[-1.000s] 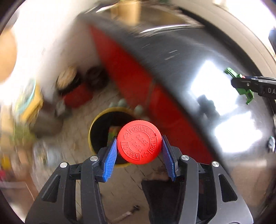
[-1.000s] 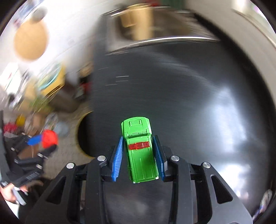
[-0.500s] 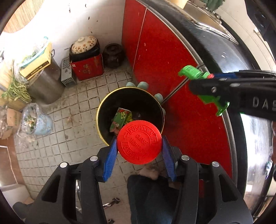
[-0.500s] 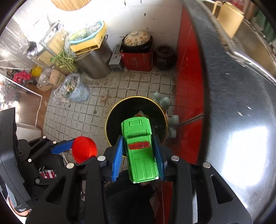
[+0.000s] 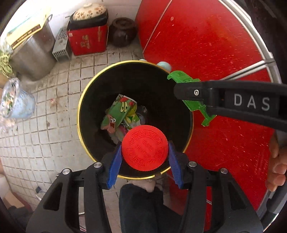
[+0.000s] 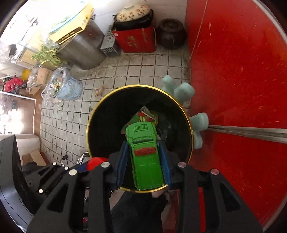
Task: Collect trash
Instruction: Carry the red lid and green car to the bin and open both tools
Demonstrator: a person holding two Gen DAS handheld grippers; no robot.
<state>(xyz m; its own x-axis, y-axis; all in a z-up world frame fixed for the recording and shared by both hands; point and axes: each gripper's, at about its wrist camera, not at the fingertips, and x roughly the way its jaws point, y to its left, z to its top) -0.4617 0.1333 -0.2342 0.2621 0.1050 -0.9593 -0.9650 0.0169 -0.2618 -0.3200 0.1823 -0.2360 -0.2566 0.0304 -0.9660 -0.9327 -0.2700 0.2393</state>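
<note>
The left gripper (image 5: 145, 149) pinched a red child-proof bottle cap (image 5: 145, 147) between its blue pads (image 5: 114, 167), the embossed top facing the camera. It hung over the near rim of a black trash bin (image 5: 89, 100) with a gold edge. The right gripper (image 6: 144, 157) clamped a green toy car (image 6: 145, 157) lengthwise, roof up, its nose pointing out over the same bin's opening (image 6: 100, 132). From the left wrist view the right tool reached in from the side, the car (image 5: 181, 77) jutting past the bin's far rim.

Down inside the bin lay a green cartoon-printed juice carton (image 5: 118, 112) among other wrappers. The bin stood on a grubby tiled floor (image 5: 53, 100), right beside a red cabinet front (image 5: 206, 44). Pale green foam pieces (image 6: 183, 91) sat between bin and cabinet. Farther off against the wall stood a red box (image 6: 136, 41) topped by a floral-lidded pot (image 6: 132, 13), a dark clay jar (image 6: 171, 33) and a large steel pot (image 6: 84, 50).
</note>
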